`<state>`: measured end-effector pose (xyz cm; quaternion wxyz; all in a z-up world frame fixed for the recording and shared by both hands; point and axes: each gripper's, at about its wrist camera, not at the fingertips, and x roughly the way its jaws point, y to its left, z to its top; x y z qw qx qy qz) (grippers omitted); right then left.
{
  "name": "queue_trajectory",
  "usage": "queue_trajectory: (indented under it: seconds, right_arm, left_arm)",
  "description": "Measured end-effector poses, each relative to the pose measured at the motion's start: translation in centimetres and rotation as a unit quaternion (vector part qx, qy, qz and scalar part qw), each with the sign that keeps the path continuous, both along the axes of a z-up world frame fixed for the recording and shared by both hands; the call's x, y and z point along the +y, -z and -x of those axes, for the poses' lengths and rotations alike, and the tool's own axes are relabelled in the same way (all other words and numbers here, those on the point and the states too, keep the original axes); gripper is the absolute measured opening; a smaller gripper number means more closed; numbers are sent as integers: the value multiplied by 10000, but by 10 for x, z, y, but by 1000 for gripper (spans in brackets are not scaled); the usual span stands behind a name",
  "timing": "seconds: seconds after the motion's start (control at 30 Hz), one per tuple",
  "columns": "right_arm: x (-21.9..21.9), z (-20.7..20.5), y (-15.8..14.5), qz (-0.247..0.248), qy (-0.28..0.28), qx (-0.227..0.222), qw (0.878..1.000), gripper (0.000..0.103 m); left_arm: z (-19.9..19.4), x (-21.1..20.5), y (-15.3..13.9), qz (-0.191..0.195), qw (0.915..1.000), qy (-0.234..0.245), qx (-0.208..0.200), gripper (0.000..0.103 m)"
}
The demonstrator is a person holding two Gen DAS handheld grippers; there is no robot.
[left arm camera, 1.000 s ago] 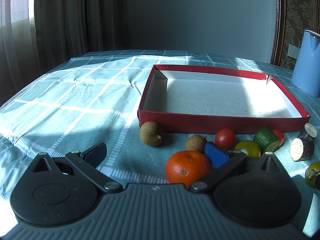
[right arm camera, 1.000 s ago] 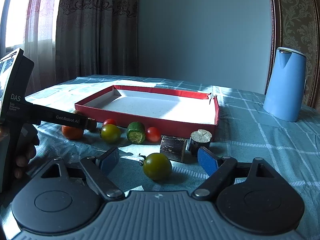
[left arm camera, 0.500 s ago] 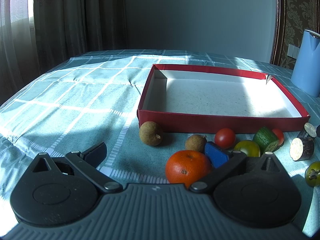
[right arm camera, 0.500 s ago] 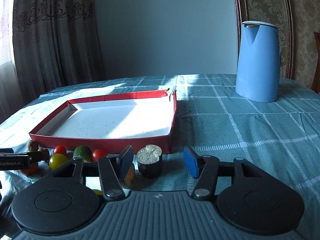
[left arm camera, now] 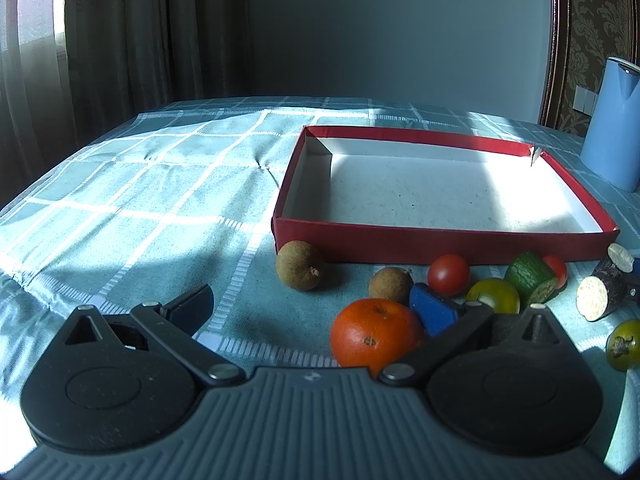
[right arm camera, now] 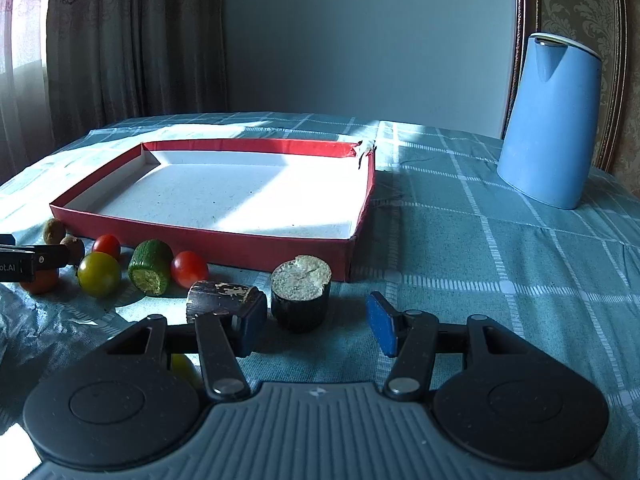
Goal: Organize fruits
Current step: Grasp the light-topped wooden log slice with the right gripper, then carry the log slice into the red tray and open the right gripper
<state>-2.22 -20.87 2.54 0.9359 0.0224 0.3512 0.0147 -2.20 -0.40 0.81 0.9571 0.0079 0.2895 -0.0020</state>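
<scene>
An empty red tray (left arm camera: 440, 240) (right arm camera: 224, 242) lies on the checked cloth. Fruits line its near side: an orange (left arm camera: 374, 334), two brown longans (left arm camera: 300, 265) (left arm camera: 390, 284), red tomatoes (left arm camera: 448, 274) (right arm camera: 189, 269), a yellow-green tomato (left arm camera: 494, 296) (right arm camera: 99, 273), a cut green piece (left arm camera: 530, 278) (right arm camera: 151, 266), two dark stubs (right arm camera: 301, 294) (right arm camera: 218, 300). My left gripper (left arm camera: 312, 306) is open, the orange just inside its right finger. My right gripper (right arm camera: 316, 326) is open with the upright stub between its fingers, untouched.
A blue kettle (right arm camera: 550, 120) (left arm camera: 614, 120) stands at the back right. Another green tomato (left arm camera: 624, 344) lies at the right, partly under my right gripper in its own view (right arm camera: 182, 366). Curtains and a wall stand behind the table.
My right gripper swung right and moved closer to the dark stubs, now straddling the upright one. My left gripper has barely moved.
</scene>
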Motion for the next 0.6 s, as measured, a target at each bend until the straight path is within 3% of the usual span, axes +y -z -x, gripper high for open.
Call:
queue_trajectory:
  seconds: [0.1, 0.3, 0.47, 0.6]
  right_arm:
    - [1, -7, 1, -107, -137, 7, 9998, 32]
    - [0, 3, -3, -225, -130, -96, 9996, 32]
    - [-4, 20, -34, -451, -97, -755, 9961, 32]
    - [-1, 5, -56, -390, -148, -995, 9942, 32]
  left_arm:
    - [0, 0, 0, 5, 10000, 9, 11, 103]
    - [0, 1, -1, 10, 10000, 6, 15, 103]
    - [0, 1, -1, 8, 10000, 12, 28, 103]
    - [0, 1, -1, 10, 10000, 12, 29, 103]
